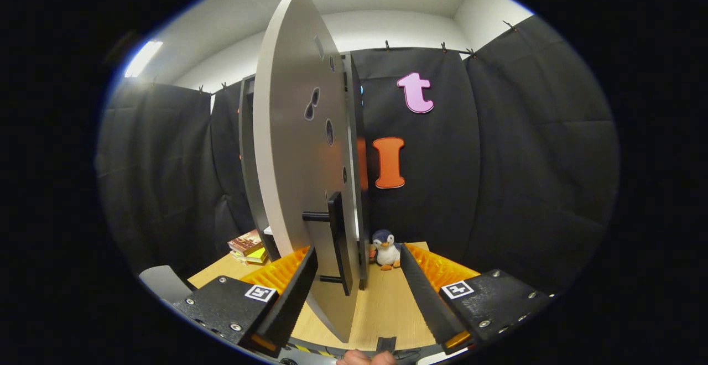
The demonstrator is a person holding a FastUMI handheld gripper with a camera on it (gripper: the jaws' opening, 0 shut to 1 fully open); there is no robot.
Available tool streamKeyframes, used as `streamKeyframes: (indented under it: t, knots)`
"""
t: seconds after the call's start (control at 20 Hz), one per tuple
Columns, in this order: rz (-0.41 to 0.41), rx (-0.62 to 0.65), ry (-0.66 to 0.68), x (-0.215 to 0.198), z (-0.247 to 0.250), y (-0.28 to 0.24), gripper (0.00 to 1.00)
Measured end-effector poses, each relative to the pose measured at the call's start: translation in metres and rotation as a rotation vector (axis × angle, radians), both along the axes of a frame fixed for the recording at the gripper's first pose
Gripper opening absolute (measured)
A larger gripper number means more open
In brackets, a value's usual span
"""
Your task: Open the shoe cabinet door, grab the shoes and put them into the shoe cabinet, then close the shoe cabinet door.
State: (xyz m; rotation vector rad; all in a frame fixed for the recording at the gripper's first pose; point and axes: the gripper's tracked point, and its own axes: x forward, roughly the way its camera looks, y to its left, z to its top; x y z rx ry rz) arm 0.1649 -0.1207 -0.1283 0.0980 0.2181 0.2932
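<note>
The shoe cabinet's grey door (296, 149) stands swung out toward me, seen nearly edge-on, with its dark bar handle (337, 238) on the right face. The cabinet body (247, 155) rises behind it to the left. My gripper (359, 293) is open, and the door's lower edge and handle sit between the fingers, closer to the left finger (293, 293). The right finger (426, 293) stands apart from the door. Neither finger presses on the handle. The cabinet's inside is hidden by the door.
A wooden tabletop (387, 304) carries the cabinet. A small plush penguin (385, 249) sits just beyond the fingers, right of the door. A stack of books (249, 246) lies to the left by the cabinet. A grey chair back (163, 282) shows at the near left. A hand (365, 358) holds the gripper.
</note>
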Motion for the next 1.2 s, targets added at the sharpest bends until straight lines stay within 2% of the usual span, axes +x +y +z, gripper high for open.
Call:
streamKeyframes:
  t: [0.65,1.2]
  knots:
    - [0.021,0.037,0.021,-0.009,-0.001,0.033,0.91]
    - [0.025,0.031,0.054,-0.009,0.001,0.127,0.91]
